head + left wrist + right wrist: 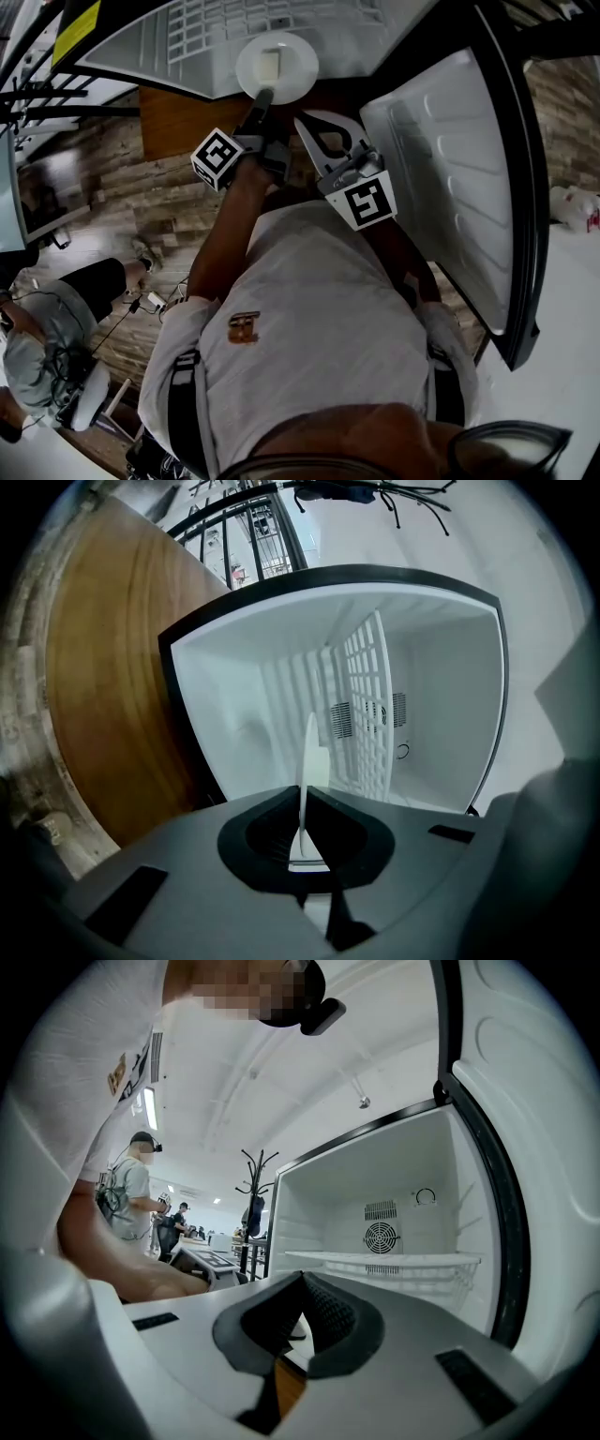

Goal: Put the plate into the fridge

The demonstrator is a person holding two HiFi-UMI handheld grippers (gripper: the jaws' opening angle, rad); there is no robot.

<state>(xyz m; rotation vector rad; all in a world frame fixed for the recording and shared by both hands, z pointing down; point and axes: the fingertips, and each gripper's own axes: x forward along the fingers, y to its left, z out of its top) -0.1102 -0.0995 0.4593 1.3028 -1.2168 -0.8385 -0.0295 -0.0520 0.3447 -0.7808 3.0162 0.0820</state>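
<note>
At the left, a brown wooden panel (173, 117) flanks the open white fridge (141, 42). Your left gripper (265, 94) is clenched on the rim of the round white plate (298, 70), which sits at the fridge mouth in front of a white wire shelf (225, 28). Your right gripper (309, 127) is closed and empty, beside the open white fridge door (450, 169).

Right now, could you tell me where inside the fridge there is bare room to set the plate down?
The wire shelf is bare wall to wall, back to the fan vent, with open space above. It is tight only at the opening, where the left gripper holding the plate and the right gripper sit side by side.
</note>
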